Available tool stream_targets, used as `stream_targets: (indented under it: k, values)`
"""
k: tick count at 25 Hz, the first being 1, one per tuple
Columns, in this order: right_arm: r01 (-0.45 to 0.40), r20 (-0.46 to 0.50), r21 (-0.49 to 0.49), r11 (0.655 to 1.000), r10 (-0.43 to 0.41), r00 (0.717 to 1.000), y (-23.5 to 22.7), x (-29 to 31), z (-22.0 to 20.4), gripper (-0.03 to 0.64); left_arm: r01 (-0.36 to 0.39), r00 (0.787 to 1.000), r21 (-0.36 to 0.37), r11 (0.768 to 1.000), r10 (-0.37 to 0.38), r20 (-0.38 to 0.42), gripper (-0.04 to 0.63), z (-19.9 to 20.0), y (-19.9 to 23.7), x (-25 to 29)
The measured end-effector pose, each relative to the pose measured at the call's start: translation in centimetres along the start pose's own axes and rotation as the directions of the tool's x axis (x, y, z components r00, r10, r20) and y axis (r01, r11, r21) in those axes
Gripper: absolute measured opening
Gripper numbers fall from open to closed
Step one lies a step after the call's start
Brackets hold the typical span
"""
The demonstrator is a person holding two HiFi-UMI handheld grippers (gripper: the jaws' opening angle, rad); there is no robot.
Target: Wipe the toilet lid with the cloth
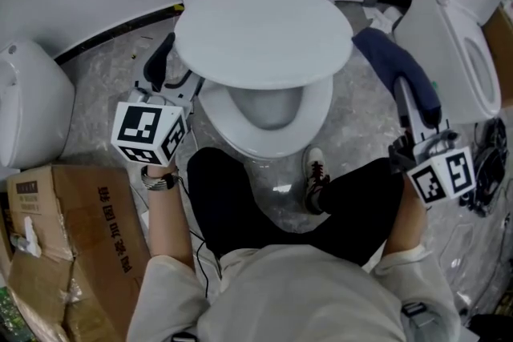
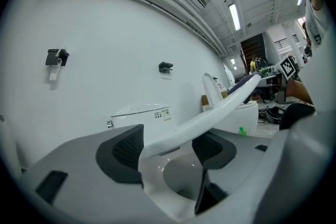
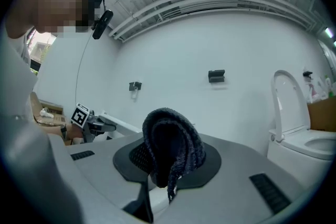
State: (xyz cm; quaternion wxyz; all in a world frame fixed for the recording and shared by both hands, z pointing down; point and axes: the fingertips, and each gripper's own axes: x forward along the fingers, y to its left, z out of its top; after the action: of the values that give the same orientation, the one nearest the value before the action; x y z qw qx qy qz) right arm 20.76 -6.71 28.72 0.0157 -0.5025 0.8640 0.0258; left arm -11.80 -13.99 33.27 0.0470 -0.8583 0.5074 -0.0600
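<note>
A view from above showed a person standing over a white toilet at the far edge of a grey marbled floor [image 1: 104, 76], against a white wall. The person held a claw in each hand.

The toilet lid [image 1: 264, 36] was lifted partway off the seat [image 1: 322, 106], so the front of the seat and the bowl [image 1: 268, 104] showed beneath it. The left claw [image 1: 172, 76] was at the lid's left edge. In the left gripper view the lid's rim ran at a slant between the two dark pads [image 2: 122, 150] and filled the gap, so the left claw was closed on the toilet lid.

The right claw [image 1: 413, 112] was off to the right of the toilet, apart from the lid, above the floor between this toilet and a second toilet [image 1: 457, 36] near the floor's right edge. Its jaws were clamped on a dark blue cloth [image 1: 397, 68], which in the right gripper view sat bunched and folded between the pads, with a loose end hanging down.

A cardboard box [image 1: 80, 236] lay on the floor at the near left. Black cables [image 1: 485, 172] lay by the right edge.
</note>
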Motion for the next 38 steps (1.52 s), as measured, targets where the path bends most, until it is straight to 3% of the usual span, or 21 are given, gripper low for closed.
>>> stream_targets:
  k: [5, 18, 28, 38]
  values:
    - [-0.021, -0.013, 0.004, 1.000, 0.021, 1.000, 0.6, 0.5, -0.3, 0.086, 0.021, 1.000, 0.023, 1.000, -0.021, 0.014, 0.252, 1.9, 0.6, 1.2]
    - [-0.124, -0.041, 0.002, 0.992, 0.124, 0.991, 2.1, 4.5, -0.8, 0.086, 0.036, 0.997, 0.036, 0.999, -0.038, 0.069, 0.216, 6.6, 4.4, 5.2]
    - [-0.140, -0.069, 0.019, 0.990, 0.141, 0.988, 1.7, 7.9, -1.9, 0.086, 0.002, 0.992, -0.004, 1.000, -0.001, 0.124, 0.212, 9.4, 8.4, 9.2]
    - [-0.202, -0.038, -0.014, 0.979, 0.202, 0.979, 1.5, 13.7, 0.2, 0.086, -0.020, 0.994, -0.067, 0.998, 0.027, 0.105, 0.210, 10.9, 13.2, 14.8]
